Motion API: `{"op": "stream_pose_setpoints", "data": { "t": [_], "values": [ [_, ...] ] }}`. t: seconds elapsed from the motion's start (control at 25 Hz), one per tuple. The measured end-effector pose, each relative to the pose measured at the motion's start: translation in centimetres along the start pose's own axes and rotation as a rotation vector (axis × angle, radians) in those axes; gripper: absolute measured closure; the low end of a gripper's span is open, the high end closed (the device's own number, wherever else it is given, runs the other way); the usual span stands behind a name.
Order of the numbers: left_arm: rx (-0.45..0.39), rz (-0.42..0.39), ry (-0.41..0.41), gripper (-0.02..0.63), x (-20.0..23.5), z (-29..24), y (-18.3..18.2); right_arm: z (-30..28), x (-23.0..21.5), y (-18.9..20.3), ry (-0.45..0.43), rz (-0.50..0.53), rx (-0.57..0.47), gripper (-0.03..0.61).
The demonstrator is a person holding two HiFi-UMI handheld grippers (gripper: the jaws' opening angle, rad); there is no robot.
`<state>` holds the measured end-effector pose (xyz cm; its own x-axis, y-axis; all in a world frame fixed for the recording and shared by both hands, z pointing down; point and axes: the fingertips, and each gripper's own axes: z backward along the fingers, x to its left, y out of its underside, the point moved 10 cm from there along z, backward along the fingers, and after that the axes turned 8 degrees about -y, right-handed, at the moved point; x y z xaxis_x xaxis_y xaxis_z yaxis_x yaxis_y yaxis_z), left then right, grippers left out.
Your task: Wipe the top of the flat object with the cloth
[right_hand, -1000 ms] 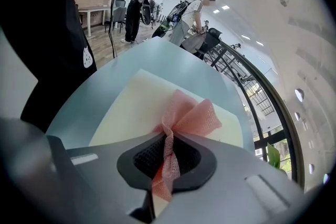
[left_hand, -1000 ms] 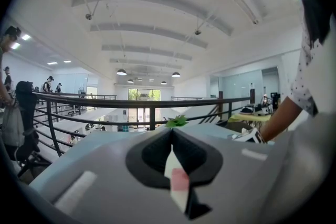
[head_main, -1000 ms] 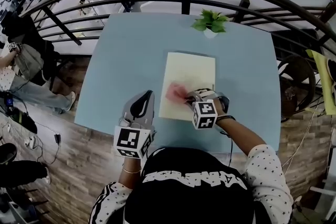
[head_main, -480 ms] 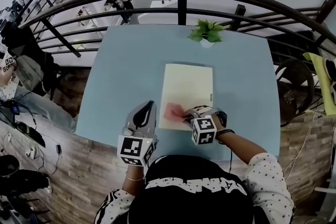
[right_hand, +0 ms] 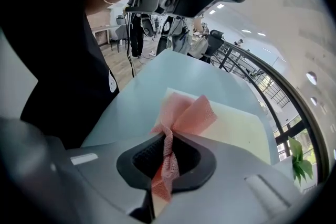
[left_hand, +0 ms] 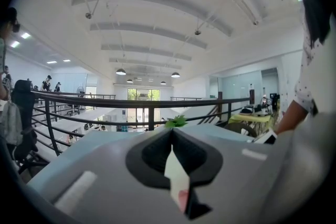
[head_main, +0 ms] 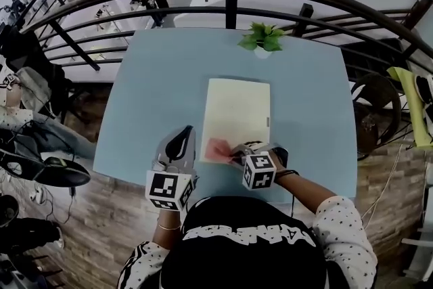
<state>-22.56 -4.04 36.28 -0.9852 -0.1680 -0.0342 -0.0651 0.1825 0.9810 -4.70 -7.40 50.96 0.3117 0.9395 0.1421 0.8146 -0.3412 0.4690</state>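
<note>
Pinching a twisted fold of the pink cloth [right_hand: 181, 113] firmly between its jaws, the right claw [head_main: 233, 153] holds the loose bunch down at the near left corner of the pale flat board [head_main: 237, 105], which lies in the middle of the blue table [head_main: 149, 91], closer to its near edge. Almost all of the board's top stretches beyond the cloth, so the wipe probably calls for long, overlapping passes toward the far edge, where the small plant [head_main: 262, 37] stands. The claw should tilt low enough that fabric, not jaw, meets the surface. The board looks thin and may slide under a push. The left claw [head_main: 181, 140], jaws together on nothing, sits just beside the board's near left corner and could press there to steady it.
</note>
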Motion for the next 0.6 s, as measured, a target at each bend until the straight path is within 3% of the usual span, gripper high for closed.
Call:
{"op": "stream_pose_setpoints", "data": {
  "t": [0.6],
  "values": [
    [0.008,-0.001,0.003,0.614,-0.23,-0.62,0.21,-0.09,0.38,0.13,-0.060,-0.025,-0.049,0.560]
  ]
}}
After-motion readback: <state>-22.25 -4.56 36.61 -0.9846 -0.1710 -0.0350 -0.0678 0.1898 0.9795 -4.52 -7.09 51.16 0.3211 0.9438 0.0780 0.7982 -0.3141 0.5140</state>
